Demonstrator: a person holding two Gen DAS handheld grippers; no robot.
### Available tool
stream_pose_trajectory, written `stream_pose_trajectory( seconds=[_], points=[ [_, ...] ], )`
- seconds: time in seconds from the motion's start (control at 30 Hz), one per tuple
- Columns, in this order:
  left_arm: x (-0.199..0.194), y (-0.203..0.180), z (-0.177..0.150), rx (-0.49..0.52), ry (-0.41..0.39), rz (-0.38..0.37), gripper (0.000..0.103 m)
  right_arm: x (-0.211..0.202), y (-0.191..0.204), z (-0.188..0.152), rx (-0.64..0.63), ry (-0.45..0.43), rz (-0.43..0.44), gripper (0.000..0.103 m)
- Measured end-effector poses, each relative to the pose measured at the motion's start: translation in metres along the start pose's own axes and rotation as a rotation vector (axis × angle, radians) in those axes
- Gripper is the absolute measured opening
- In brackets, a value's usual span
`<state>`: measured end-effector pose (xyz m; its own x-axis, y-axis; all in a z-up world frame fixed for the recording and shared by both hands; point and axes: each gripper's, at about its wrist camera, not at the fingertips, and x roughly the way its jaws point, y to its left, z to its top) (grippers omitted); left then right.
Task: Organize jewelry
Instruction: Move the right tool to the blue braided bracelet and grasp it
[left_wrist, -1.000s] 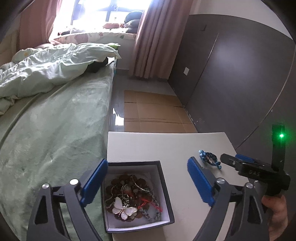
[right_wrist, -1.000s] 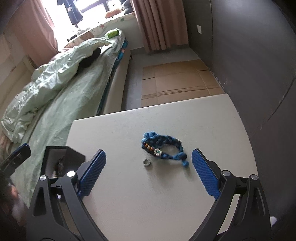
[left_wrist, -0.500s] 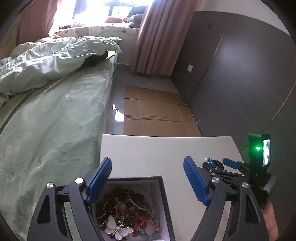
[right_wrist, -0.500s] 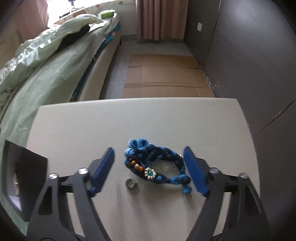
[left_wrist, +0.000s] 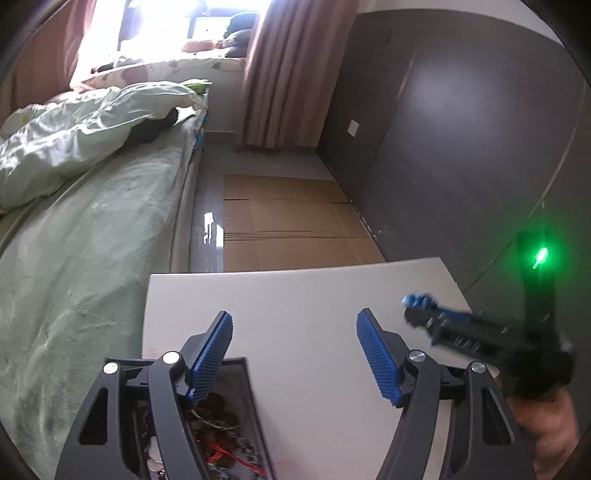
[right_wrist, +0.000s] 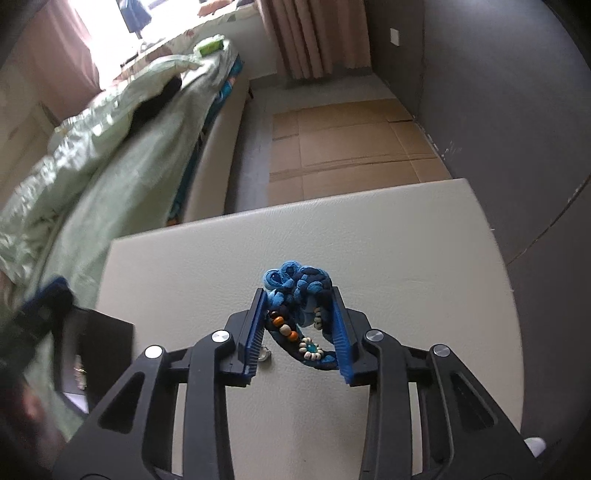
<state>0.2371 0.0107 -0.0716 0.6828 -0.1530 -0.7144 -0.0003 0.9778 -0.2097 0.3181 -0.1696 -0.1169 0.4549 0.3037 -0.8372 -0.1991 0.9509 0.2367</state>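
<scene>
A blue braided bracelet (right_wrist: 295, 286) with beads and a small flower lies on the white table (right_wrist: 406, 258). My right gripper (right_wrist: 298, 314) is shut on it, both blue pads pressed against its sides. A small silver ring (right_wrist: 264, 355) lies on the table just left of the bracelet. My left gripper (left_wrist: 294, 350) is open and empty, above the right edge of a black jewelry box (left_wrist: 236, 439) full of tangled pieces. In the left wrist view the right gripper (left_wrist: 436, 325) shows at the right, with the bracelet's blue tip (left_wrist: 417, 301) in it.
A bed with a green cover (left_wrist: 74, 258) runs along the table's left side. Cardboard sheets (left_wrist: 288, 225) lie on the floor beyond the table. A dark wall (right_wrist: 498, 92) stands to the right. The black box (right_wrist: 92, 350) shows at the left in the right wrist view.
My right gripper has moved forward over the bracelet and closed on it. My left gripper has shifted so the box lies lower and further left in its view.
</scene>
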Motion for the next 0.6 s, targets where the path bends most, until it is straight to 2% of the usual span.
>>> stream_pose_trajectory(
  seconds=[0.1,0.13,0.2,0.3,0.43,0.6],
  points=[
    [0.005,-0.014,-0.003,0.027,0.02,-0.01,0.067,-0.016,-0.008,0.003,0.027,-0.027,0.021,0.034],
    [0.007,-0.019,-0.004,0.015,0.044,-0.036,0.063,-0.021,-0.012,0.004,0.036,-0.036,0.031,0.034],
    [0.007,-0.029,-0.006,0.026,0.056,-0.07,0.062,-0.029,-0.018,0.003,0.046,-0.046,0.046,0.034],
    [0.012,-0.047,-0.009,0.05,0.072,-0.077,0.062,-0.038,-0.029,0.004,0.065,-0.058,0.054,0.034],
    [0.031,-0.064,-0.01,0.068,0.108,-0.049,0.06,-0.05,-0.053,0.005,0.134,-0.074,0.068,0.034],
    [0.054,-0.071,-0.01,0.039,0.157,-0.018,0.057,-0.066,-0.066,0.003,0.175,-0.093,0.116,0.034]
  ],
)
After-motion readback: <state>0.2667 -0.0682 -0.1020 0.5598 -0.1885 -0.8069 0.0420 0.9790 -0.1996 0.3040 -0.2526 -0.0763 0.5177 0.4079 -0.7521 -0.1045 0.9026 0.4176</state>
